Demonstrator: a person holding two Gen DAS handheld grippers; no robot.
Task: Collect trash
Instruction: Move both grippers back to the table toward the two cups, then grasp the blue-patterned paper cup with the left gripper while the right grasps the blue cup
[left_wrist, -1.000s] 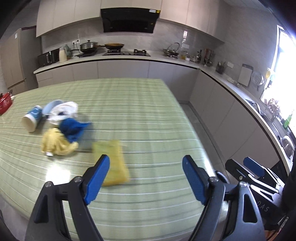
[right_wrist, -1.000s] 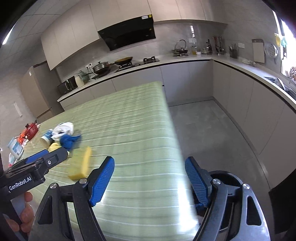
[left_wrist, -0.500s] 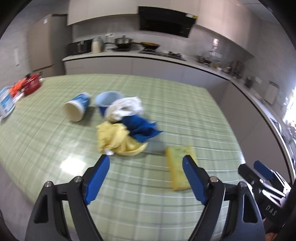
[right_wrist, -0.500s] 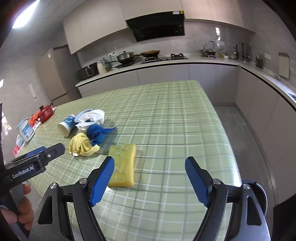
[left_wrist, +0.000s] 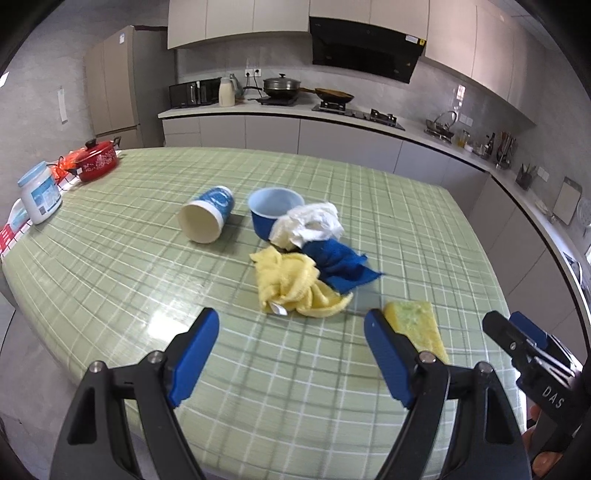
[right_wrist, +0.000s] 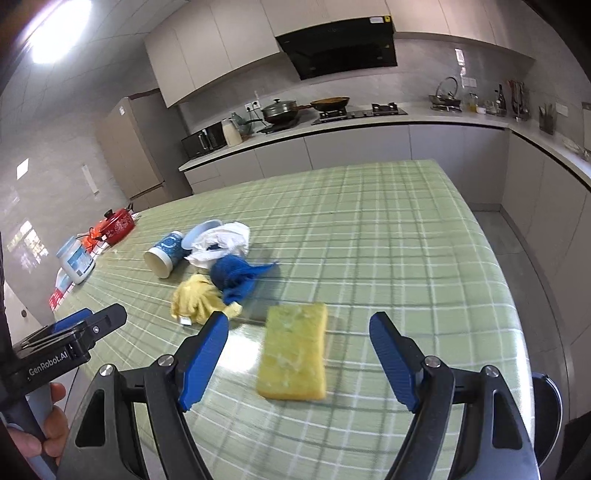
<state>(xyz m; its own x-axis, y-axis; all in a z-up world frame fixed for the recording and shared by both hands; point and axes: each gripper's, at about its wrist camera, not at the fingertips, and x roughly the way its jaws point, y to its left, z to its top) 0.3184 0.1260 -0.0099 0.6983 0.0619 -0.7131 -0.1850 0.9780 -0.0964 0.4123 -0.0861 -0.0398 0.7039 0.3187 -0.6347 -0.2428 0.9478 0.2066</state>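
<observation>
On the green checked table (left_wrist: 110, 266) lie a tipped blue paper cup (left_wrist: 207, 219), a blue bowl (left_wrist: 275, 214), crumpled white paper (left_wrist: 310, 221), a blue cloth (left_wrist: 340, 264), a yellow cloth (left_wrist: 291, 288) and a yellow sponge (left_wrist: 415, 325). My left gripper (left_wrist: 291, 354) is open and empty, just short of the yellow cloth. My right gripper (right_wrist: 299, 356) is open and empty, with the sponge (right_wrist: 295, 350) lying between its fingers. The cloths (right_wrist: 221, 284), cup (right_wrist: 164, 254) and paper (right_wrist: 221, 242) lie beyond it to the left.
A white jar (left_wrist: 38, 194) and a red pot (left_wrist: 98, 160) stand at the table's far left edge. A dark round bin (right_wrist: 546, 413) sits on the floor off the table's right corner. Kitchen counters (left_wrist: 295, 114) run behind and along the right.
Both grippers have swung left and come closer to the trash pile. The sponge now lies between the right gripper's fingers. Nothing has been taken hold of.
</observation>
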